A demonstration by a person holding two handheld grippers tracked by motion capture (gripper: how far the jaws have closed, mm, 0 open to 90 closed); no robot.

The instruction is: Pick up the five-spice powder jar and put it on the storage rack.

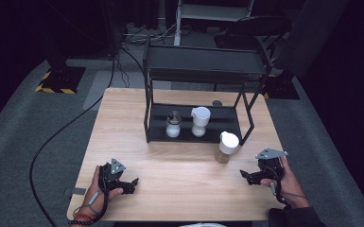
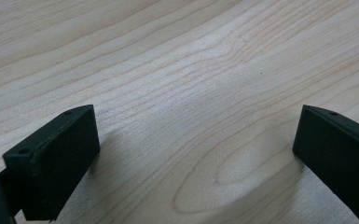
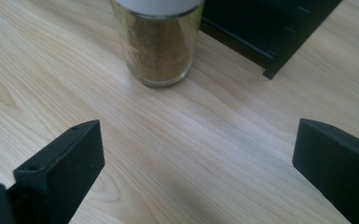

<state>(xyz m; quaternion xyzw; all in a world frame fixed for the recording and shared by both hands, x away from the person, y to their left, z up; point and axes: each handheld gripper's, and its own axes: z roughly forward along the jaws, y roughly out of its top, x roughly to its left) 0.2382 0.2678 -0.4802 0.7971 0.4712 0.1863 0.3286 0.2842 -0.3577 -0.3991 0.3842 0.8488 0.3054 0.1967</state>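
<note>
A glass jar of brown powder with a white lid (image 1: 227, 146) stands on the wooden table (image 1: 179, 184) just in front of the black rack's right corner; the same jar (image 3: 157, 44) rises ahead of my right gripper's jaws. Two more white-lidded jars (image 1: 173, 125) (image 1: 200, 121) stand on the rack's lower shelf (image 1: 217, 124). My right gripper (image 1: 247, 176) rests open near the table's right front, a short way from the jar, holding nothing. My left gripper (image 1: 133, 183) lies open at the left front over bare wood (image 2: 196, 107).
The black two-tier rack (image 1: 203, 64) stands across the back half of the table. A small dark round object (image 1: 216, 103) lies behind it. A black cable (image 1: 52, 137) runs over the grey floor at the left. The rack's corner (image 3: 279, 42) sits beyond the jar.
</note>
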